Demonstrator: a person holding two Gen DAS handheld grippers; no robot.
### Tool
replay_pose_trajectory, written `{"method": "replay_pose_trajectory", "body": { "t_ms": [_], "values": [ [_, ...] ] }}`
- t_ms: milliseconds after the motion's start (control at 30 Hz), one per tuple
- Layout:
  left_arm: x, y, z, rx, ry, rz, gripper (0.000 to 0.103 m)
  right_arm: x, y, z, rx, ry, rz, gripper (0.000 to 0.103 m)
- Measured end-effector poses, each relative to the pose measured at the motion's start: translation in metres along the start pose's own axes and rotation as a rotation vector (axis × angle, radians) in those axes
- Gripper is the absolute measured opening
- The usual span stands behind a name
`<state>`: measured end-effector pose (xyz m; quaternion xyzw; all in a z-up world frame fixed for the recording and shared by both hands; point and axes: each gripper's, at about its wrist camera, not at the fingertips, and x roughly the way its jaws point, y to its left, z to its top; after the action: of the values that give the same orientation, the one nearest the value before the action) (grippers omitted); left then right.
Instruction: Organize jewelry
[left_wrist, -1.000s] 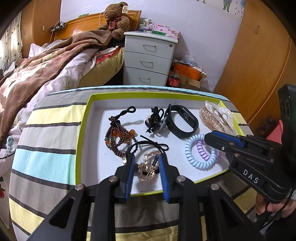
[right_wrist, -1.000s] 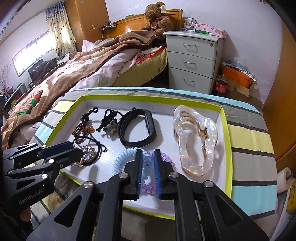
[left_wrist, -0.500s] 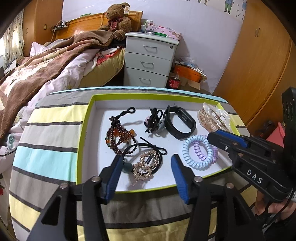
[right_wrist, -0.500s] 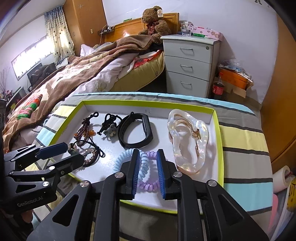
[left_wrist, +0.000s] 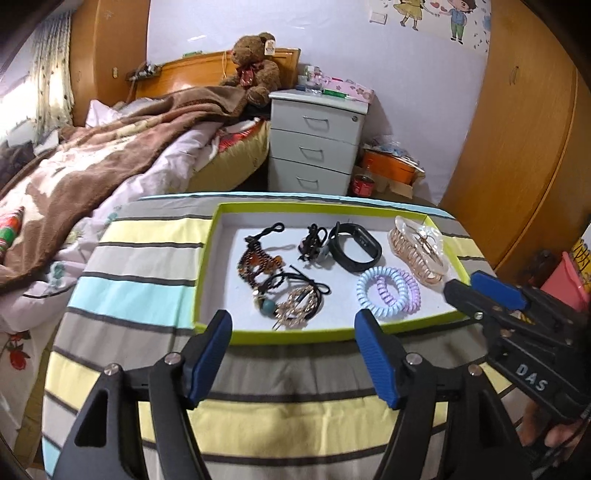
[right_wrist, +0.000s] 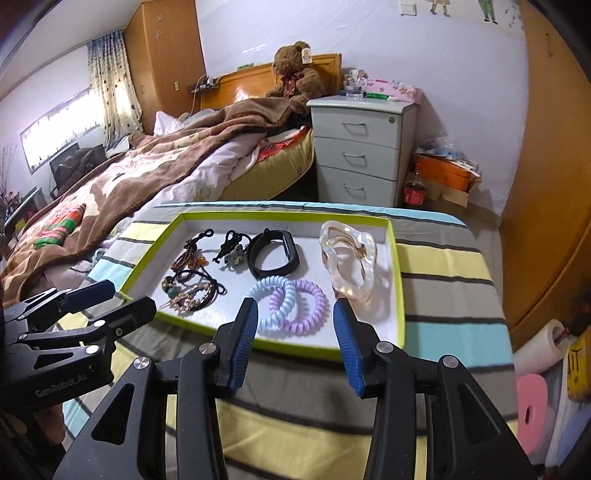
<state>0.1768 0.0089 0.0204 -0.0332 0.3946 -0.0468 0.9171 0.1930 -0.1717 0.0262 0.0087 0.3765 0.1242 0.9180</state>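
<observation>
Status: All visible jewelry is located inside the tray, a shallow white box with a lime-green rim, which rests on the striped cloth covering the table.

Contents, as laid out in the left wrist view:
- A beaded bracelet is placed at the left of the tray.
- A gold hair ornament with black cord lies just in front of it, touching or overlapping the beads.
- A black hair tie with a charm is placed near the far wall.
- A black wristband lies beside that tie.
- 2 coil hair ties, 1 blue and 1 purple, overlap near the front rim.
- A clear claw clip occupies the right end.

Gripper state: The left gripper is held over the cloth in front of the tray's near rim. Its jaws are opening, and nothing is between them. The right gripper is held at the near rim, in front of the coil ties. Its jaws are also opening, with no item between them.

Progress: No item is seen outside the tray, and each piece lies flat. The placing stage is judged to be complete or nearly so. Remaining work, if any, is judged to be the separation of the overlapping pieces at the left and of the 2 coil ties.
</observation>
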Motion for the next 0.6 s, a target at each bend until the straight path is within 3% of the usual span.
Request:
{"method": "replay_pose_trajectory", "body": {
  "t_ms": [167,600],
  "values": [
    [-0.015,-0.001,-0.013,0.007,-0.014,0.014,0.072,-0.020,0.005,-0.015,-0.007,-0.020,-0.063,0.044],
    [-0.036,-0.005,-0.033,-0.004,-0.029,0.068,0.076,-0.042,0.011,-0.037,0.025,-0.028,-0.058,0.044]
  ]
}}
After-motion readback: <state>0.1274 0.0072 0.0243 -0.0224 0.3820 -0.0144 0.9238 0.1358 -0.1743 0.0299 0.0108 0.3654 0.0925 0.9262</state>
